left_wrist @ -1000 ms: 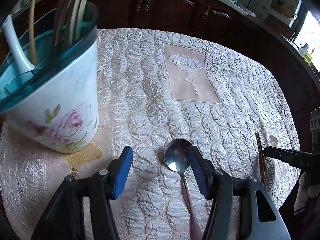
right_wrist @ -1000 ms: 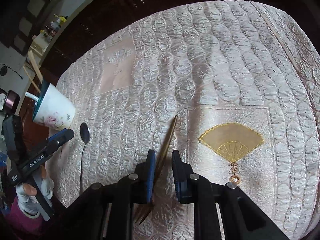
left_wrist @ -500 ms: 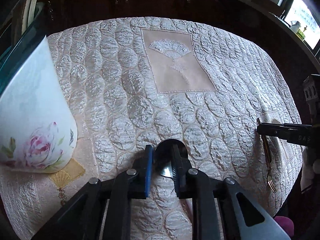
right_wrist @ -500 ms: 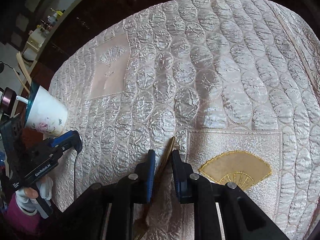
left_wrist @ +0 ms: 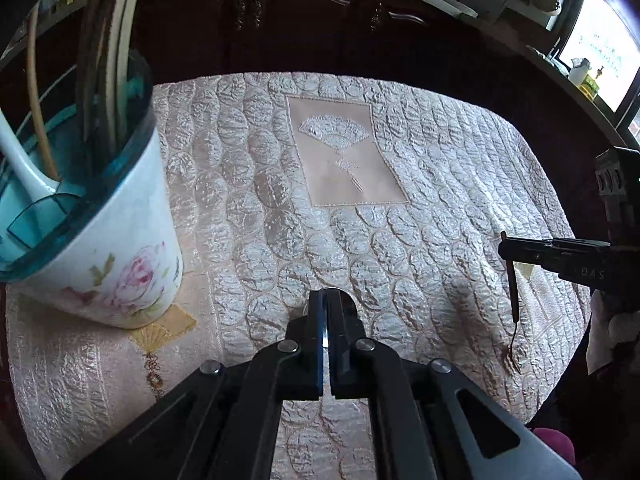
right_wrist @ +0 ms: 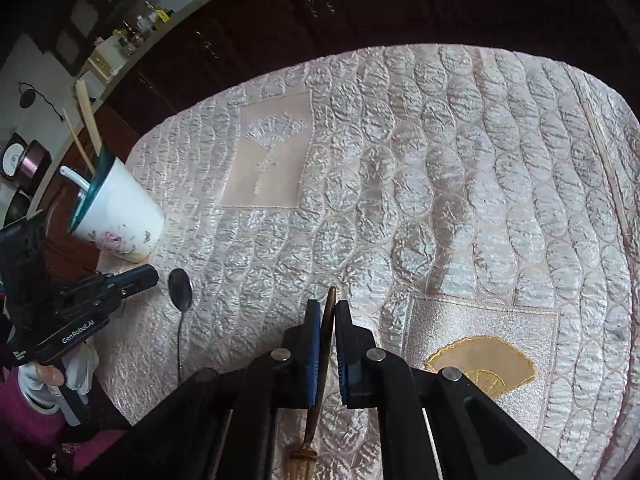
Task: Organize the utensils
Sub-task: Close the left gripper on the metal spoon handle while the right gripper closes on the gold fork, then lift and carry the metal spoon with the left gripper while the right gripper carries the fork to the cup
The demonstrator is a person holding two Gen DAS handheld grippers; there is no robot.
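Left tool [left_wrist: 326, 312]: I saw it pinched tight on the shiny metal spoon [right_wrist: 179, 285], near the holder.
Right tool [right_wrist: 328, 312]: it squeezed the thin brown fork [right_wrist: 323, 344], prongs hanging toward me.
Holder [left_wrist: 120, 248]: a smooth white cup with pink flowers and a blue rim, standing on the worktop.
Worktop [left_wrist: 420, 208]: covered in bumpy, shiny cloth.
Hidden: my left tool covered most of the spoon.

the left gripper [left_wrist: 326, 308], wide open a second ago around the spoon [right_wrist: 179, 289], has clamped onto the spoon just below its bowl. the right gripper [right_wrist: 327, 316] has tightened fully on the handle of the gold fork [right_wrist: 320, 364]. both utensils now hang clear of the tablecloth [left_wrist: 420, 240].
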